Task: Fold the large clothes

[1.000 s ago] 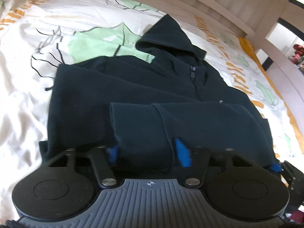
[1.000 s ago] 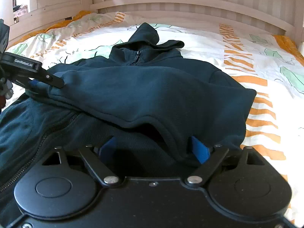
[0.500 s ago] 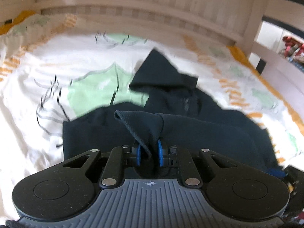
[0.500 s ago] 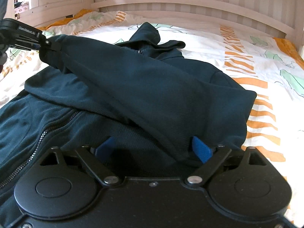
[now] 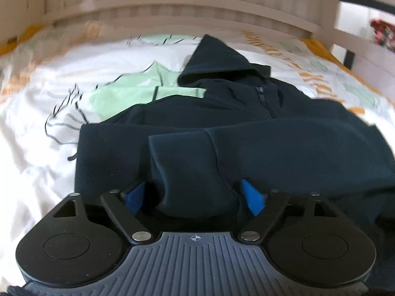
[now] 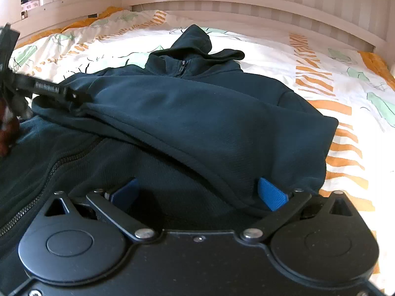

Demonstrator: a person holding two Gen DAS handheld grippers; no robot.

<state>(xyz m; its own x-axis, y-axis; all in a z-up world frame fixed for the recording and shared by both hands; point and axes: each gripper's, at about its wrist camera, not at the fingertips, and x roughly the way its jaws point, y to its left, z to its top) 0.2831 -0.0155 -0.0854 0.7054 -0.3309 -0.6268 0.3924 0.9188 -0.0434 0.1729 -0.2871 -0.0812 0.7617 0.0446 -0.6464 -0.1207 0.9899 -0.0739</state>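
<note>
Two views show one dark hoodie [image 5: 246,148] spread on a bed [image 5: 37,148], hood toward the headboard [image 5: 172,7]. In the left wrist view, blurred toward the edges, a sleeve [image 5: 271,145] lies folded across the chest, and its cuff [image 5: 180,157] sits between the blue fingers [image 5: 251,197] of the left gripper [image 5: 195,194]. Those fingers are opening, spread clear of the cloth on both sides, so the cuff looks released rather than grasped. The zip [image 5: 261,96] runs up to the collar, and the printed sheet shows white and green beside the garment. In the right wrist view, the same sleeve [image 6: 197,123] crosses the body from the right shoulder toward the left edge of the picture, where the left gripper [image 6: 74,96] reaches its end. The right gripper [image 6: 197,192] has its fingers [image 6: 271,194] opening too, spread wide, with the hoodie's folded side edge lying between them but nothing pinched. The zip [image 6: 49,172] of the lower front shows beside it. By my reading, one sleeve fold is done and just being let go; whether the other sleeve is already tucked in I cannot tell, since the dark layers hide it. What seems left is bringing the sides in if needed, folding the hem up toward the hood, and dealing with the hood itself. No containers are in view: no basket, drawer or box, only the bed with its rails.
</note>
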